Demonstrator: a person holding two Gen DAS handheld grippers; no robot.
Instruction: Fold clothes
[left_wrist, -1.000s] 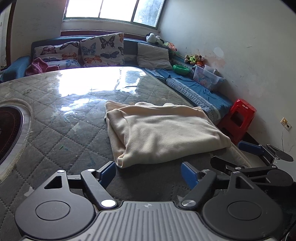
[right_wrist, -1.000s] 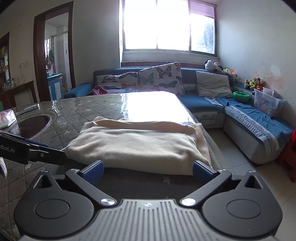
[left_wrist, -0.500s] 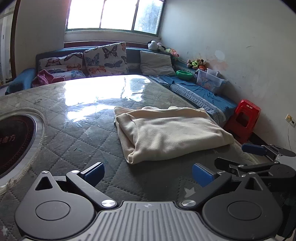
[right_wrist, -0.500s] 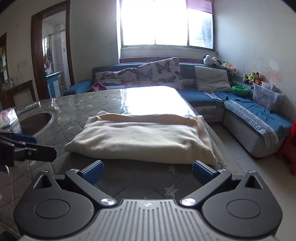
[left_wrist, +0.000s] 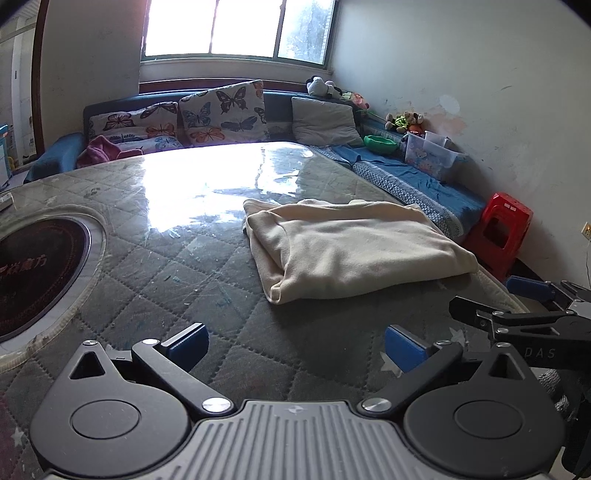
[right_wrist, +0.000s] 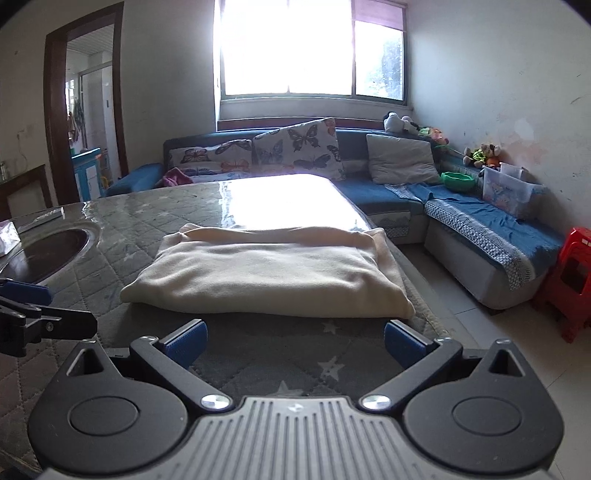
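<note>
While the cream garment (left_wrist: 354, 247) lies folded into a thick rectangle on the quilted worktop (left_wrist: 155, 258) near its right edge, both claws hang back from it, holding nothing. Left claw (left_wrist: 295, 341) has its blue pads spread wide over bare worktop, short of the garment's near left corner. Right claw (right_wrist: 294, 341) is likewise spread, facing the garment's long near edge, apart from it; a round dark inset (left_wrist: 33, 273) sits at the worktop's left.
</note>
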